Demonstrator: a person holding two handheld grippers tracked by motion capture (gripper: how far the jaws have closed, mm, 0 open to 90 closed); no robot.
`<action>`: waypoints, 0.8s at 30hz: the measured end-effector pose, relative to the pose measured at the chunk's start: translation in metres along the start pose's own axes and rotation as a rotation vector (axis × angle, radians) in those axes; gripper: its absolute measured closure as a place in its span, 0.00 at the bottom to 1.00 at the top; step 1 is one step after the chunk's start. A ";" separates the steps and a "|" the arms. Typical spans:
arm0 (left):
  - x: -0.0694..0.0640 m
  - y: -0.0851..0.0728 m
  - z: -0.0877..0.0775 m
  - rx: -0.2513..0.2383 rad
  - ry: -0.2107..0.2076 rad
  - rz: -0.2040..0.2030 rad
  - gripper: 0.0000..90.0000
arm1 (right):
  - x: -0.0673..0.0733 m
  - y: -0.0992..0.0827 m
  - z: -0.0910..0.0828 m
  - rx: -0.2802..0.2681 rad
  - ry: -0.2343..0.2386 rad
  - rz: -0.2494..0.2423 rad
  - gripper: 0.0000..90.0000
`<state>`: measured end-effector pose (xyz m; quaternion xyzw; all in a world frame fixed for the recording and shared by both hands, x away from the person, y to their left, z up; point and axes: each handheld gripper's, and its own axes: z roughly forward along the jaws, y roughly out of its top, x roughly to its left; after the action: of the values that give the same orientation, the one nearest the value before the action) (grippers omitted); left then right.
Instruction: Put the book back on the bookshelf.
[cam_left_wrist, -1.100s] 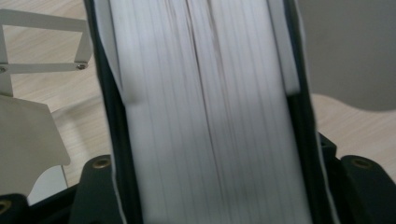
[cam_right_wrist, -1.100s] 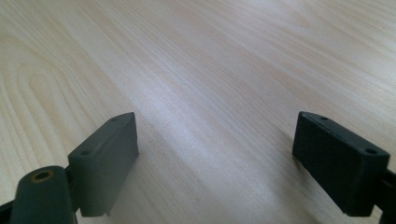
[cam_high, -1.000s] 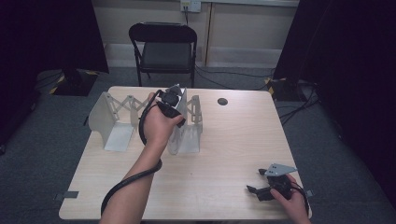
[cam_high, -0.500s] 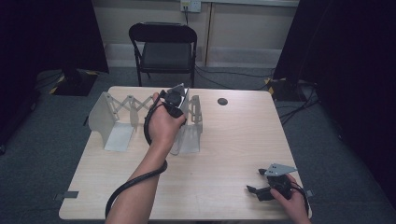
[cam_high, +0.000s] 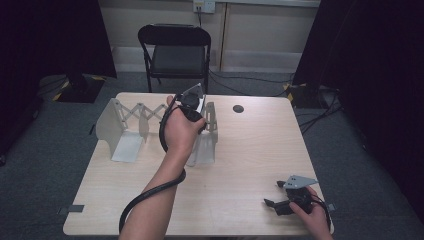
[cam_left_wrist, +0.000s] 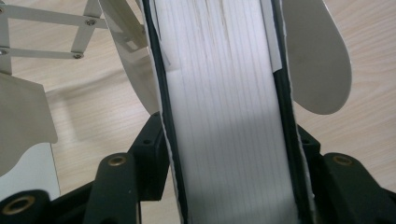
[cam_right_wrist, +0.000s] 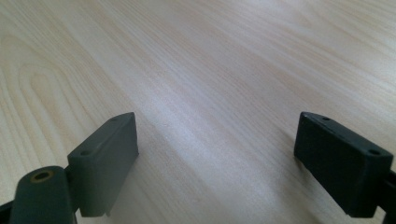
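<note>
While the left hand-held gripper (cam_high: 196, 102) sits over the right end of the white expandable bookend rack with scissor-link lattice (cam_high: 150, 114), its jaws are narrow and clamped on a thick white book (cam_left_wrist: 229, 121), page edges facing the camera and dark covers against either pad. The jaws have just been opening a little, yet in the left gripper view the pads press on both covers, so the grip holds.

Location of the book: upright between the rack's rounded white end plate (cam_left_wrist: 317, 56) and an inner divider plate (cam_left_wrist: 126, 42), at the rack's right end on the pale wood-grain bench (cam_high: 240, 165). Whether its lower edge touches the rack base cannot be told; the hand hides that spot in the high view.

Right hand-held gripper (cam_high: 280, 202): resting on the near right part of the bench, jaws wide, nothing between them.

Step in hand, as judged: seating the book in the rack's end slot. Next move calls for confirming the book stands squarely between the plates, then spreading the jaws fully and lifting straight up so neither pad drags a cover and tips the book.
</note>
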<state>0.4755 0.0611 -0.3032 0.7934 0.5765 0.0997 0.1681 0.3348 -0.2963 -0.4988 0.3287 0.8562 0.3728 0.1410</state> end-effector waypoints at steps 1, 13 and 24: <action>0.000 -0.002 0.000 -0.013 -0.010 0.014 0.49 | 0.000 0.000 0.000 0.000 0.000 0.000 0.15; -0.002 -0.029 0.010 -0.081 -0.050 0.147 0.44 | 0.000 0.000 0.000 -0.001 -0.001 0.001 0.15; -0.004 -0.028 0.007 -0.051 0.013 0.104 0.53 | 0.000 0.000 0.000 -0.002 -0.001 0.002 0.15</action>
<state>0.4520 0.0637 -0.3200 0.8169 0.5330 0.1279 0.1793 0.3347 -0.2961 -0.4989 0.3296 0.8555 0.3734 0.1416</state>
